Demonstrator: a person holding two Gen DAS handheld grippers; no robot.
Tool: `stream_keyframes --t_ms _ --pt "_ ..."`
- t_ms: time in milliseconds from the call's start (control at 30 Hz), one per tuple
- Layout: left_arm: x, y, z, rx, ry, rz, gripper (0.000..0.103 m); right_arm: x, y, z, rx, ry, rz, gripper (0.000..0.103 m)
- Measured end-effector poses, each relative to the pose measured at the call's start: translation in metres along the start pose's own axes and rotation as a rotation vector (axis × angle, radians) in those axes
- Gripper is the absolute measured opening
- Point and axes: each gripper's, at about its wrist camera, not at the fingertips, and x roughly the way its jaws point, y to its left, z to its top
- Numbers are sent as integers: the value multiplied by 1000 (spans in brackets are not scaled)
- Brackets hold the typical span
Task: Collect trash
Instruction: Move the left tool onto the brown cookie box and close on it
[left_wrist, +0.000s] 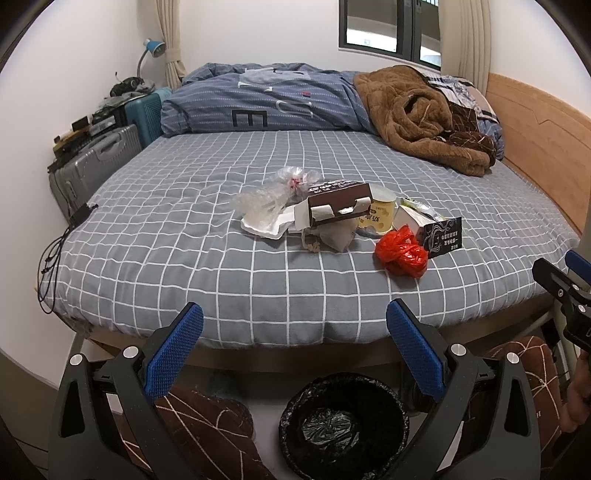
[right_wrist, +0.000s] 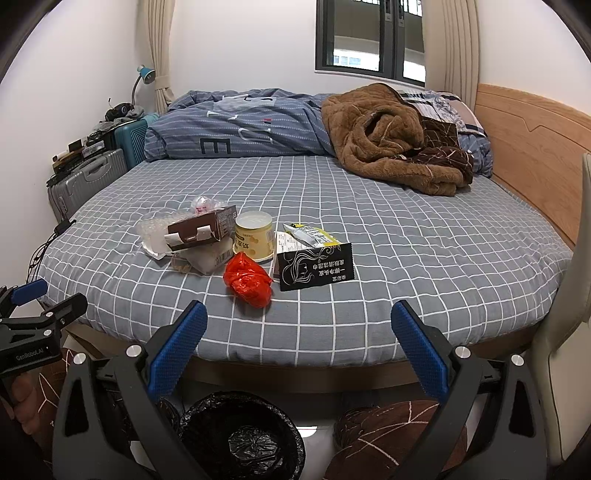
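Two blue-padded fingers of the left gripper (left_wrist: 294, 325) stand spread wide and empty above the black-lined bin (left_wrist: 343, 424), level with the near edge of the checked bed (left_wrist: 184, 221), where the crumpled red bag (left_wrist: 402, 251) lies beside a brown carton (left_wrist: 340, 203). From the right wrist, the right gripper (right_wrist: 299, 325) hovers likewise released over the bin (right_wrist: 242, 435), the glossy red bag (right_wrist: 248, 279) just beyond its fingers, touching a yellow tub (right_wrist: 254, 236) and near a black card (right_wrist: 316, 266).

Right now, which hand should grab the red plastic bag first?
Right, probably. The red plastic bag lies near the middle ahead of the open right tool; from the open left tool it sits off to the right.
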Motion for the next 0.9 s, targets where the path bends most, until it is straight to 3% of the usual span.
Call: stream_keyframes --t_ms 167,433,900 --pt "5 -1 6 1 16 -6 98 2 0 5 -7 6 5 96" --pt "25 -9 45 -2 27 -15 98 24 -12 28 -2 22 2 96" --pt "116 -38 121 4 121 -45 98 123 -43 67 -20 128 -18 96"
